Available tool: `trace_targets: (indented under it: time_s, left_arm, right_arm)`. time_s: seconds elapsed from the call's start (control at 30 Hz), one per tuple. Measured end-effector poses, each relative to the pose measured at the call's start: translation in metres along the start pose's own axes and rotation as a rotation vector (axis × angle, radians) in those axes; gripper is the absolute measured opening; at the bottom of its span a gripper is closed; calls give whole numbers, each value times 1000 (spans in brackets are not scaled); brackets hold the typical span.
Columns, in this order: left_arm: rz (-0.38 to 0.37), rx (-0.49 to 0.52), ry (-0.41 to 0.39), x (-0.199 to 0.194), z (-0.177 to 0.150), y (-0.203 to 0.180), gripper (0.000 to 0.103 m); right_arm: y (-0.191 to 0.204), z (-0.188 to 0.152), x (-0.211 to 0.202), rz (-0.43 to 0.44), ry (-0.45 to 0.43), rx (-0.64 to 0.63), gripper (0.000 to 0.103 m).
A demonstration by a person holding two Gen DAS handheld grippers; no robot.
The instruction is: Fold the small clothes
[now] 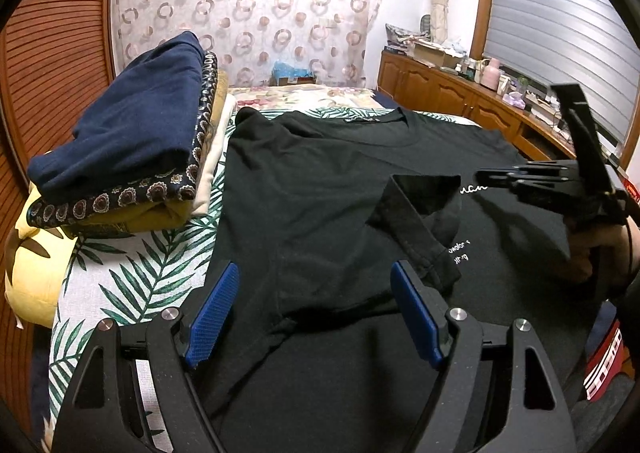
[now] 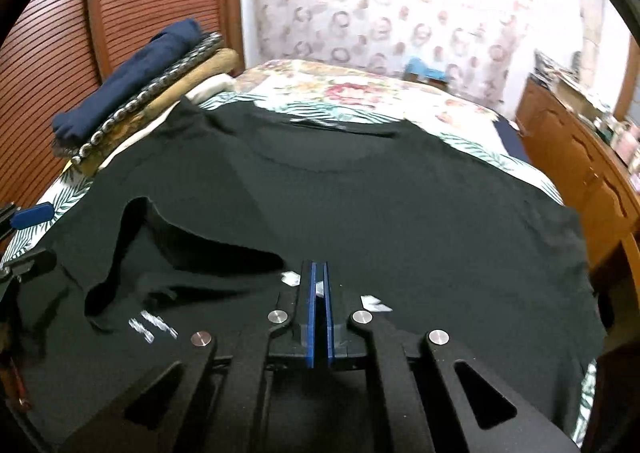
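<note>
A black T-shirt (image 1: 320, 189) with white lettering lies spread on the bed, collar at the far end; it also shows in the right wrist view (image 2: 380, 205). Its left sleeve (image 1: 420, 225) is folded inward across the chest and lies rumpled. My left gripper (image 1: 316, 289) is open and empty, just above the shirt's left side. My right gripper (image 2: 319, 281) is shut with its blue pads together, holding nothing, low over the shirt's middle. It also shows at the right of the left wrist view (image 1: 486, 175).
A stack of folded clothes (image 1: 128, 141), navy on top, sits at the bed's left on the leaf-print sheet (image 1: 132, 277). A yellow cushion (image 1: 36, 265) lies beside it. A wooden cabinet (image 1: 460, 97) with clutter runs along the right wall.
</note>
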State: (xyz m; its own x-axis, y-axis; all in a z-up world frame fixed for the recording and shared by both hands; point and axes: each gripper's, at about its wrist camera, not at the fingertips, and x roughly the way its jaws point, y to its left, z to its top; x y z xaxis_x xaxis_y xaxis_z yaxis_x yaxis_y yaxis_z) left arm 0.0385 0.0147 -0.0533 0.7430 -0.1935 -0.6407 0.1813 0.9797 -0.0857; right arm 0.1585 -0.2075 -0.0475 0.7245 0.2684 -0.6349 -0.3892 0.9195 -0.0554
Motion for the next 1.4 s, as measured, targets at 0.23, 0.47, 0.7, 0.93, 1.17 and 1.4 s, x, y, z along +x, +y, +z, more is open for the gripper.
trace_targets:
  time_s: [0.23,0.47,0.7,0.93,1.17,1.4]
  left_arm:
    - [-17,27,-12,-2,5,-13,79]
    - [-87,99,-17,1,14,-42,71]
    - [-148,133,68,25,16,-63,33]
    - [-126,153,117,35,12,-70,12]
    - [-146,166,73,8,8,-72,6]
    - [-158,142,55,-8,4,-68,6]
  right_arm:
    - [2,-2,-6,-31,-12,33,20]
    - [-14,-15,-27,-94,-26,60,51]
    - [-22,-38,-14,-116,37,99,51]
    - [-24,-44,-2,-104,53,146,51]
    - [-27,-50,-5,-108,37,150,51]
    - [-44,-60,-16,-109,32,148,51]
